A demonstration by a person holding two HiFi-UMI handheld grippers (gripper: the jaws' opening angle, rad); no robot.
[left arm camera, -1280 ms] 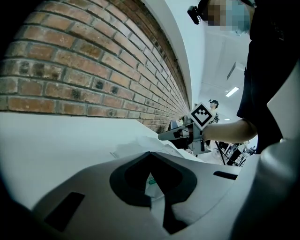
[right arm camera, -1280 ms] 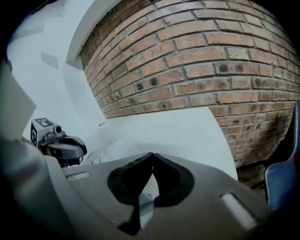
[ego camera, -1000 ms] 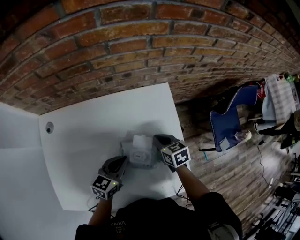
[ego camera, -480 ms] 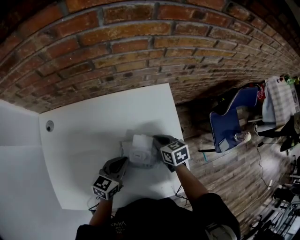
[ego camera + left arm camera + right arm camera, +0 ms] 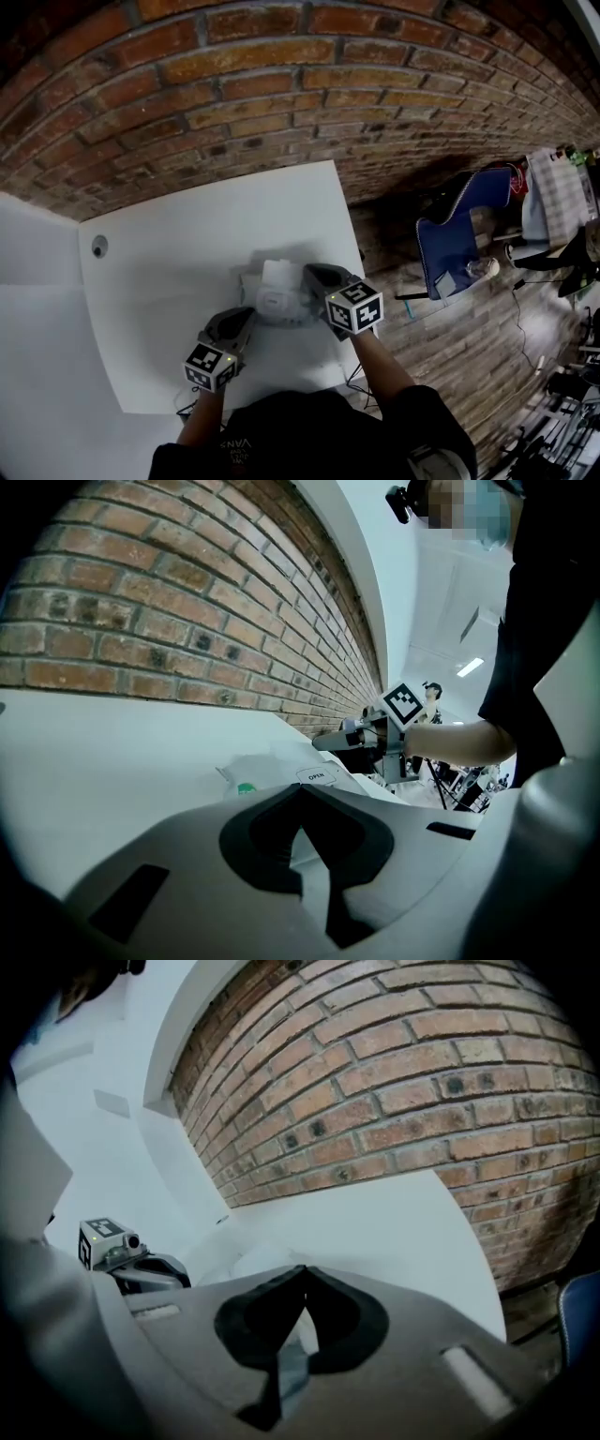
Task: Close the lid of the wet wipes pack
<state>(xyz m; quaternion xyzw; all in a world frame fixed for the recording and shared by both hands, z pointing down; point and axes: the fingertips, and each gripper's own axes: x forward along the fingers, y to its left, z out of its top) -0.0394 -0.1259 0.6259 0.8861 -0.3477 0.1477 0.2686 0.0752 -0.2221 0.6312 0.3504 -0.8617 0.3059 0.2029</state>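
Risk here: my left gripper [image 5: 298, 791] and right gripper [image 5: 302, 1274] both have jaws pinched together, holding nothing, flanking the soft white wet wipes pack [image 5: 277, 302] near the white counter's [image 5: 187, 253] near-right edge. A lopsided push probably skids it, lid unlatched.

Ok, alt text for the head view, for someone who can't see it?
From above, a person's two grippers flank a wet wipes pack on a white table: the left gripper at its near left, the right gripper at its right. A brick wall runs behind.
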